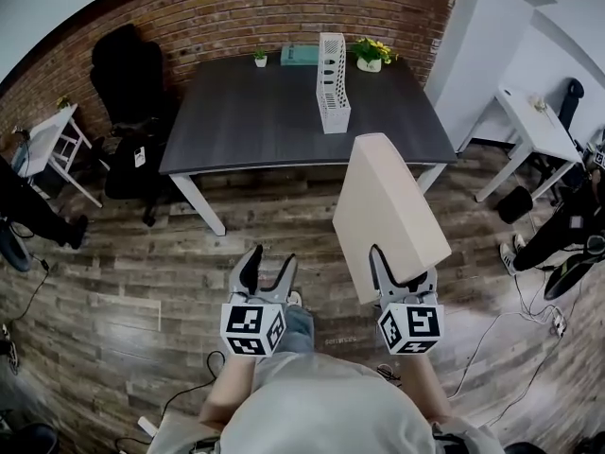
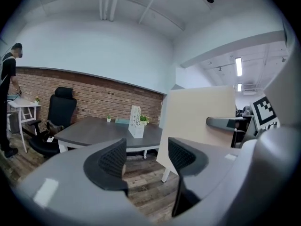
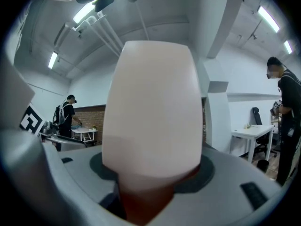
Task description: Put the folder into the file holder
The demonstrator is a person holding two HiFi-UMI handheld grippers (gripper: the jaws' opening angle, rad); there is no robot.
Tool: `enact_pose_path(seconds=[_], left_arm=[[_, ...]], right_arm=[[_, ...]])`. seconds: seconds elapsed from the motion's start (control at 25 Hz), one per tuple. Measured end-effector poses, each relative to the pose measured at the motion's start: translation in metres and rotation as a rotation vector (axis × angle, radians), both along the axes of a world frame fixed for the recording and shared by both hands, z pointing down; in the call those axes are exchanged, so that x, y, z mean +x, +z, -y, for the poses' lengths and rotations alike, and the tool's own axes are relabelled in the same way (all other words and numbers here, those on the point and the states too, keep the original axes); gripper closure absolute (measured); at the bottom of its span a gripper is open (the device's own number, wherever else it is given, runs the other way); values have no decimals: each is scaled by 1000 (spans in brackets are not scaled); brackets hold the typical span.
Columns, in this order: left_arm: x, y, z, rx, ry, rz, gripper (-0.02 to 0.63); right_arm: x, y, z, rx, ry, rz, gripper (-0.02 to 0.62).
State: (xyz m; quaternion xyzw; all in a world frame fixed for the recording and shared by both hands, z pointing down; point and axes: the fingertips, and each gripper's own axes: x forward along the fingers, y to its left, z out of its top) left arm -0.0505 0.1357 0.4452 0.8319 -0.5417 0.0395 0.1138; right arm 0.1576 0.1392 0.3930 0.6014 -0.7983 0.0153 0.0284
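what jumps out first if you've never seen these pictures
The big beige folder clamped in the right gripper fills the near right of the head view. Beyond it, a white file holder stands on the dark table by the brick wall. The left gripper is open and empty beside the folder.

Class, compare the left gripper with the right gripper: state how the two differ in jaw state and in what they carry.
The left gripper has its jaws apart, with nothing between them; the right gripper is shut on the beige folder. The left gripper's view reaches the file holder; the right gripper's is mostly blocked by the folder. Both bear a marker cube.
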Motion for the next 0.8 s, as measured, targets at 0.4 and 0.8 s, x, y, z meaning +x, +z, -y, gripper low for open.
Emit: enact_pose_path(seconds=[0.4,0.8], left_arm=[[-22,-12,106,-5,25,-14,218],[-40,-18,203,4,74,-11,201]], right_arm=[[-17,-16,102,6,34,1,307],[-29,-26,191,24,92,19,307]])
